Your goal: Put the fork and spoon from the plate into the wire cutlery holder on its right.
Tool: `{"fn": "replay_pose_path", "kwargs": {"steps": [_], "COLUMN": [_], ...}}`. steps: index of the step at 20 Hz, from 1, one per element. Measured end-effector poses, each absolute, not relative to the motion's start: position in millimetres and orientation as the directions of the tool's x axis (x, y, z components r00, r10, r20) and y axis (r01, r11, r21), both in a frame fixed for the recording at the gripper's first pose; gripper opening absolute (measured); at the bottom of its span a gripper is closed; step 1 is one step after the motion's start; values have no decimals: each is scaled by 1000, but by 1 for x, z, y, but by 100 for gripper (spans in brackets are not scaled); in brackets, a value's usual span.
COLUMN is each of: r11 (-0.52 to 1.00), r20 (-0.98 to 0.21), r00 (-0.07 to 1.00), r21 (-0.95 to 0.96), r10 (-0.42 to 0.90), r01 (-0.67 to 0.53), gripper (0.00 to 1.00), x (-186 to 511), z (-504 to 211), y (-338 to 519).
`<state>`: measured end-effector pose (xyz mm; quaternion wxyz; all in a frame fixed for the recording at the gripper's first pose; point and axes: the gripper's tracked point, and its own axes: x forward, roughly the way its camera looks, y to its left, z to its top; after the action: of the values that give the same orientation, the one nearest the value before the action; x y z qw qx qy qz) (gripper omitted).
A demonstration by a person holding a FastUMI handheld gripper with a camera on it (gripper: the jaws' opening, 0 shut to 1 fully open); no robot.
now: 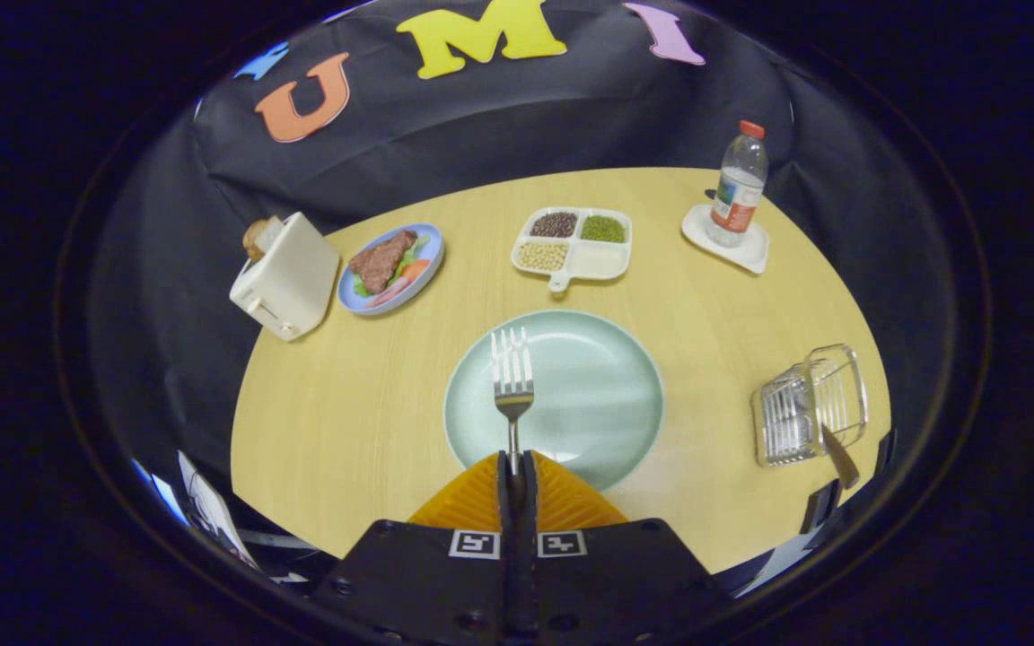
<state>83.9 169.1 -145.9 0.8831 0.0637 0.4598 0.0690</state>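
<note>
My gripper (515,465) is shut on the handle of a silver fork (512,377). The fork's tines stick out ahead of the fingers, over the pale green plate (598,395). The plate lies on the round wooden table just beyond the fingers and looks bare apart from the fork above it. To the right of the plate stands the wire cutlery holder (809,404) near the table's edge. A handle, seemingly the spoon's (840,456), sticks out of the holder towards me.
At the back of the table (337,422) are a white toaster with bread (285,274), a blue plate of food (391,267), a white divided tray of beans (573,244) and a water bottle (738,184) on a white coaster.
</note>
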Motion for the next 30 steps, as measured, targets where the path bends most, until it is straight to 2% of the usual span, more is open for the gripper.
{"fn": "replay_pose_path", "kwargs": {"steps": [7, 11, 17, 22, 30], "r11": [982, 981, 977, 985, 986], "r20": [-726, -701, -774, -843, -878], "r00": [664, 694, 623, 533, 470], "r21": [172, 193, 200, 146, 146], "r10": [178, 164, 114, 76, 92], "r01": [-75, -37, 69, 90, 79], "gripper": [1, 0, 0, 0, 0], "x": [59, 60, 66, 63, 51], "z": [-69, -54, -105, -144, -159], "y": [87, 26, -48, -73, -76]}}
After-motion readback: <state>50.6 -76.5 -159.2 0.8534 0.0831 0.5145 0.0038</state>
